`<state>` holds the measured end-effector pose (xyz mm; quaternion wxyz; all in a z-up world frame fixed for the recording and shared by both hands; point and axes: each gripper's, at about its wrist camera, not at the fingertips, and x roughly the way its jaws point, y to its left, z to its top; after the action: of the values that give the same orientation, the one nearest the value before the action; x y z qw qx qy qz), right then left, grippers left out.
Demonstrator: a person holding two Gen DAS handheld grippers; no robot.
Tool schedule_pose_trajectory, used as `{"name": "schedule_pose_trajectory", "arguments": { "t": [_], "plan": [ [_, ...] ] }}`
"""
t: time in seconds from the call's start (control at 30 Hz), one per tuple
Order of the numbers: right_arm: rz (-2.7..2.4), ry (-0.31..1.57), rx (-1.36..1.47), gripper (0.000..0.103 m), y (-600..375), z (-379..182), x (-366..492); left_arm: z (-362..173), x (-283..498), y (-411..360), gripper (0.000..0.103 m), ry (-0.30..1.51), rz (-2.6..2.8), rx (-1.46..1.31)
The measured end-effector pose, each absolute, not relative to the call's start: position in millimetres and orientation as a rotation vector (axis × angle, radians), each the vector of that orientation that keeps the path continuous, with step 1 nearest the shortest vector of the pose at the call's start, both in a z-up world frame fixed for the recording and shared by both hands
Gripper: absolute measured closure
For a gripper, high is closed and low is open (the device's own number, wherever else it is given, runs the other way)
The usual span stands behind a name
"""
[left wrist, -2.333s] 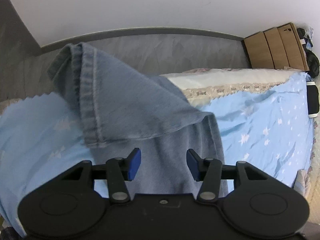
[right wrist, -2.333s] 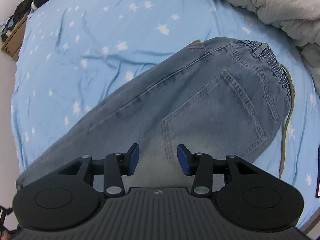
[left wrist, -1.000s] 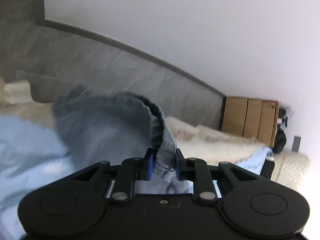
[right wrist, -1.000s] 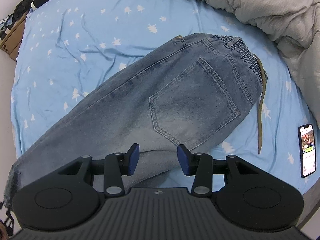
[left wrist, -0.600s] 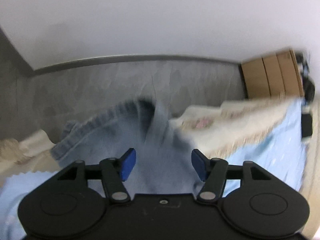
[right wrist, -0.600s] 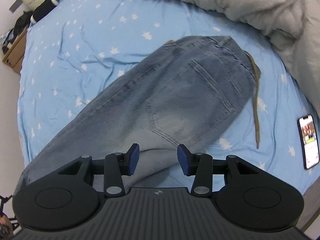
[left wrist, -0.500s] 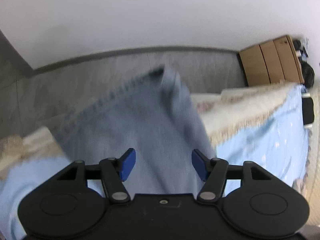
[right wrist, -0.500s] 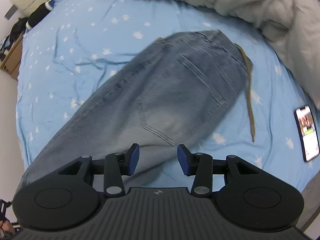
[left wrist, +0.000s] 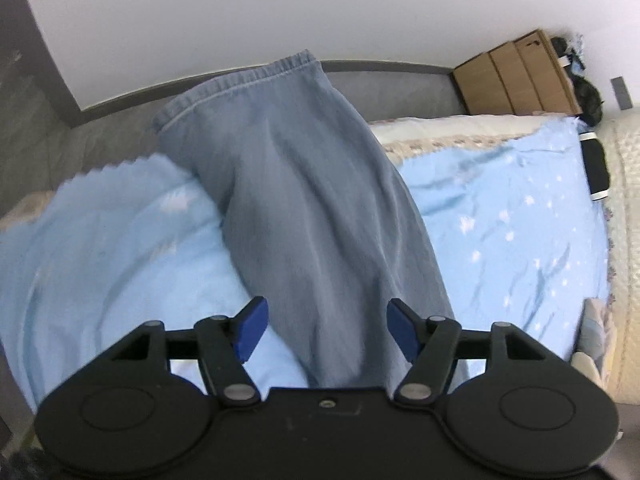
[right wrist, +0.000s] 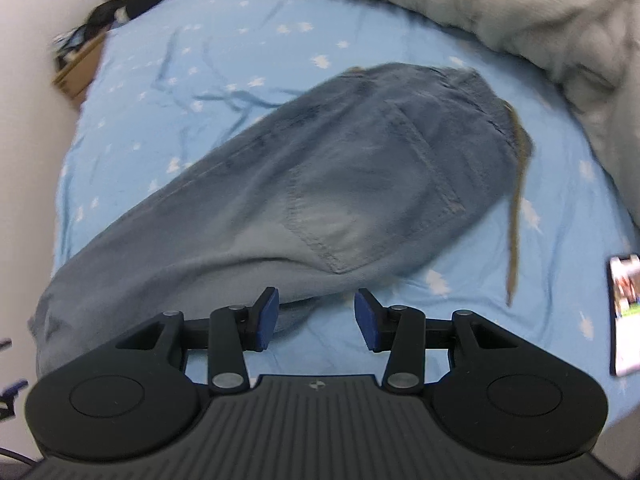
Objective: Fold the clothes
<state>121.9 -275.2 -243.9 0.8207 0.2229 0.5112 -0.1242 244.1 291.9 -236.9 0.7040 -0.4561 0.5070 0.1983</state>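
A pair of faded blue denim jeans [right wrist: 320, 184] lies stretched across a bed covered by a light blue sheet [right wrist: 168, 92] printed with small white stars and creased into soft ridges. In the right wrist view the seat end of the jeans faces up, showing a stitched patch pocket [right wrist: 372, 208] with a paler, worn middle and a gathered elastic waistband [right wrist: 492, 112] at the far end; an olive-brown drawstring [right wrist: 516, 200] trails from the waistband down over the sheet. The right gripper [right wrist: 316, 316] hovers just above the near edge of the denim with its blue-padded fingers [right wrist: 266, 314] spread apart and nothing between them. A bulky grey quilted duvet [right wrist: 500, 12] is heaped along the far right of the bed, and a phone [right wrist: 626, 312] with a lit screen lies flat on the sheet at the right edge. In the left wrist view the leg of the jeans [left wrist: 304, 208] runs away from the camera as a long, softly rippled tube of cloth, ending in a stitched hem [left wrist: 240, 84] that overhangs the bed's edge against the grey floor [left wrist: 40, 120]. The left gripper [left wrist: 326, 328] is released, its blue pads [left wrist: 250, 328] standing wide on either side of the leg without pinching it. Beyond the sheet a cream, lace-edged mattress border [left wrist: 460, 136] shows, and brown cardboard boxes [left wrist: 516, 76] stand against the white wall [left wrist: 280, 12].
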Motion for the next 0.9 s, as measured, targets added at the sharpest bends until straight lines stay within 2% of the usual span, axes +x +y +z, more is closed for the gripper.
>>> {"name": "schedule_pose_trajectory", "arguments": {
  "t": [0.23, 0.47, 0.6, 0.9],
  "plan": [
    [-0.037, 1.044, 0.316, 0.058, -238, -236, 135, -210, 175, 295, 0.038, 1.007, 0.447, -1.147],
    [0.075, 1.029, 0.281, 0.058, -193, -225, 145, -217, 131, 353, 0.035, 0.888, 0.562, -1.319],
    [0.068, 1.056, 0.283, 0.058, -166, -226, 154, -244, 131, 394, 0.034, 0.877, 0.58, -1.381],
    [-0.112, 1.166, 0.369, 0.058, -108, -228, 161, -342, 173, 473, 0.034, 0.925, 0.474, -1.451]
  ]
}}
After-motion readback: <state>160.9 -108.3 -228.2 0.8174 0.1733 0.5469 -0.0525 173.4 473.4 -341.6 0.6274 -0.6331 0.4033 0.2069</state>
